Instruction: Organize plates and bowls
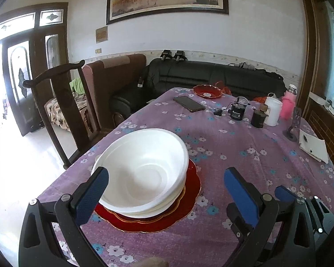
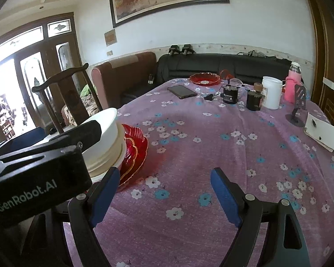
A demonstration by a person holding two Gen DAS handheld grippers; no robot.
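White lettering "GenRobot.AI" on black body of left gripper point(image 2: 44, 153), near left, right wrist view. Label on far black canister point(image 2: 229, 95): unreadable.

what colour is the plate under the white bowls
Red with a gold scalloped rim, clearest in the left wrist view.

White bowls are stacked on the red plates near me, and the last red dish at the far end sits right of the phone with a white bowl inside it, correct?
Not quite. The left wrist view shows the far red dish right of the phone holds no bowl, only a pale centre. The white bowls do sit on the red plates.
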